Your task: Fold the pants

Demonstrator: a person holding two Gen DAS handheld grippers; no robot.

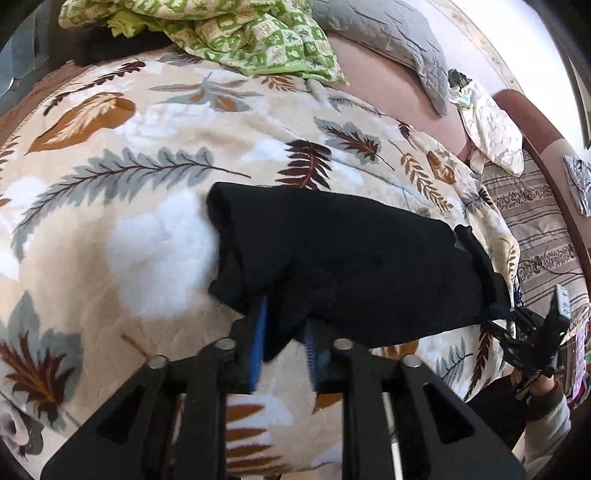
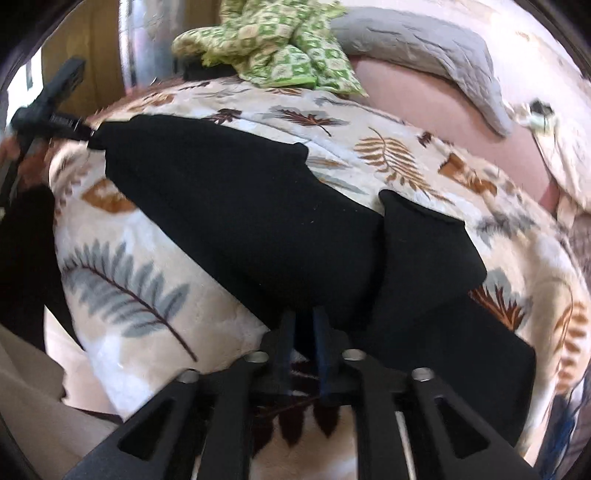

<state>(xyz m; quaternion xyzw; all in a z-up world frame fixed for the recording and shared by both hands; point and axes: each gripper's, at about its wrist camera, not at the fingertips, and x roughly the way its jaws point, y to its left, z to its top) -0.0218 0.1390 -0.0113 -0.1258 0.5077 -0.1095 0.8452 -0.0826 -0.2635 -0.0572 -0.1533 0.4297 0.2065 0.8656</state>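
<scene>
Black pants lie folded across a leaf-print blanket on a bed. My left gripper stands at their near edge. Its blue pads are apart, a flap of black cloth hangs between them, and a slit of blanket shows beside the right pad. In the right wrist view the pants stretch from upper left to lower right. My right gripper is at their near edge, its fingers parted with cloth between them. Each gripper also shows in the other's view: the right gripper, the left gripper.
A green patterned quilt and a grey quilted cover are bunched at the far side of the bed. A striped cushion and a pale pillow lie to the right. A person's sleeve is at lower right.
</scene>
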